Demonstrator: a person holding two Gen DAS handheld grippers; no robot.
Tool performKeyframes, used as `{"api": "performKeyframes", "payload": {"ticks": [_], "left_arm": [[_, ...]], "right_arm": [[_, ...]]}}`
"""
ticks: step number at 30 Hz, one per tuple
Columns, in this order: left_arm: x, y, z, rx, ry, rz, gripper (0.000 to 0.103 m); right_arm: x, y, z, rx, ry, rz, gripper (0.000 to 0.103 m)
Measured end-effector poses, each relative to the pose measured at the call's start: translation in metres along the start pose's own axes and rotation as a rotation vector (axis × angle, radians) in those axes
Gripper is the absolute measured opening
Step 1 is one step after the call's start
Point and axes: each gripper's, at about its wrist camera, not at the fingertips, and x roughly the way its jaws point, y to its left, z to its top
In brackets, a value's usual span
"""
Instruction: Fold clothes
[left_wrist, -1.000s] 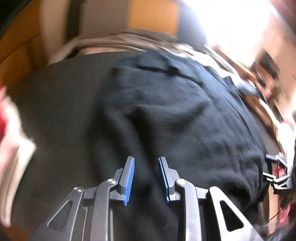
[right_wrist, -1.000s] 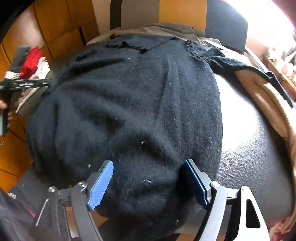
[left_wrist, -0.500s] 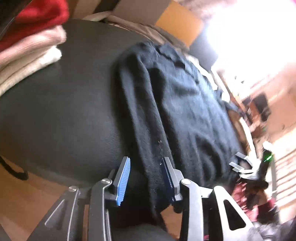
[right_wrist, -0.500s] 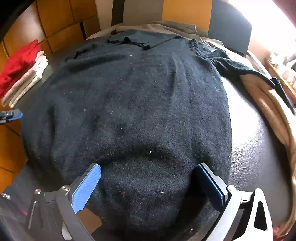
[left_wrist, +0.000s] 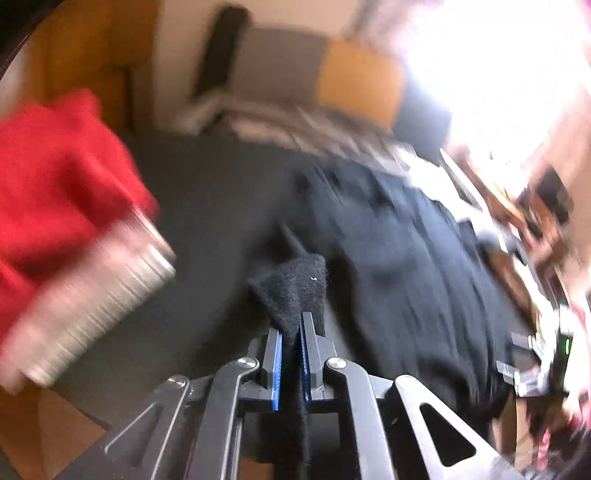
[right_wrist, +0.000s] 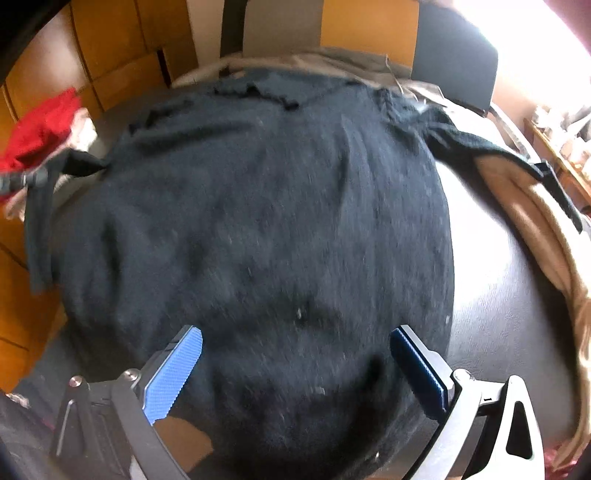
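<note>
Landmark: the black sweater (right_wrist: 258, 229), spread flat over a dark leather seat (right_wrist: 509, 295), collar at the far end, hem toward the cameras.

To its left, a stack of folded knitwear topped by a red garment (right_wrist: 40, 136) is seen at the seat's edge.

At the sweater's left edge, the left gripper (left_wrist: 291, 354) is clamped on a tuft of the black knit; a cuff or sleeve end is judged likely, since a dark strip is seen lifted and hanging there in the right wrist view. The left view is heavily blurred.

At the near hem, the right gripper (right_wrist: 295, 373) is held with jaws wide apart, straddling the knit; nothing is pinched.

To the right, the other sleeve (right_wrist: 480, 147) is trailed over a tan garment (right_wrist: 535, 206).

Handling, as judged: a soft, limp, fairly thick knit, light, not fragile, not slippery against ribbed pads. It is expected to sag and stretch when lifted by one point. Holds are best taken at seams, cuffs, shoulder or hem corners, where the fabric is doubled.
</note>
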Motion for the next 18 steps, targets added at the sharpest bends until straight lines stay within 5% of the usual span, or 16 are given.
{"api": "performKeyframes", "payload": {"ticks": [5,11,14,18], "left_arm": [[-0.011,0.049,0.066,-0.028,-0.067,0.179,0.007],[0.026,0.083,0.117,-0.065,-0.051,0.419,0.008],[0.042,0.091,0.14,-0.082,-0.023,0.57,0.017],[0.029,0.078,0.146,-0.196,-0.118,0.647,0.02]], "right_arm": [[-0.01,0.004,0.031,0.002,-0.097,0.046,0.103],[0.043,0.021,0.051,-0.055,0.036,0.033,0.103],[0.054,0.029,0.045,-0.102,0.069,0.004,0.103],[0.047,0.023,0.042,-0.08,0.061,0.065,0.103]]}}
